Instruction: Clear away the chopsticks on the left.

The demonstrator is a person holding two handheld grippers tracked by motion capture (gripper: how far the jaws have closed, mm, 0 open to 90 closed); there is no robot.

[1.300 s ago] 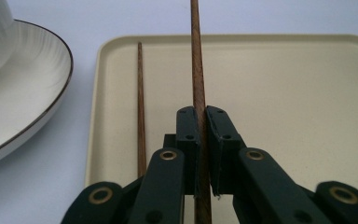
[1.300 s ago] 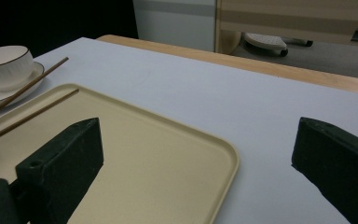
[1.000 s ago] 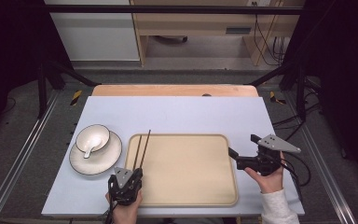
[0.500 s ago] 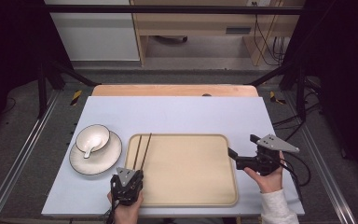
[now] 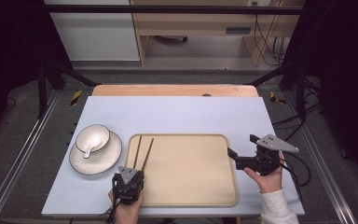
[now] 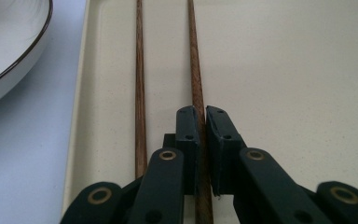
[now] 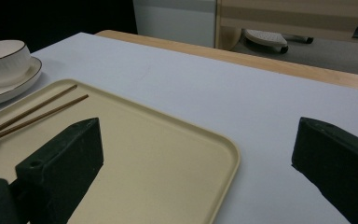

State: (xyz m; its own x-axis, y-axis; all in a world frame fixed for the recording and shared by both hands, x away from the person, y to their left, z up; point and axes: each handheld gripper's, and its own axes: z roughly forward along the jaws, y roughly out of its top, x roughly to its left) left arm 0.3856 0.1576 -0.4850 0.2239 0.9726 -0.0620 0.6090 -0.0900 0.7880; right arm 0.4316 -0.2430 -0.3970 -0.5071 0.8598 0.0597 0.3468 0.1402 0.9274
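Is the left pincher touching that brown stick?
Touching. In the left gripper view, the left gripper has both jaws closed against the right chopstick lying on the tray.

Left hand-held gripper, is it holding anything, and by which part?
The left hand-held gripper is shut on one chopstick near its end closest to the person; the other chopstick lies free beside it on the tray.
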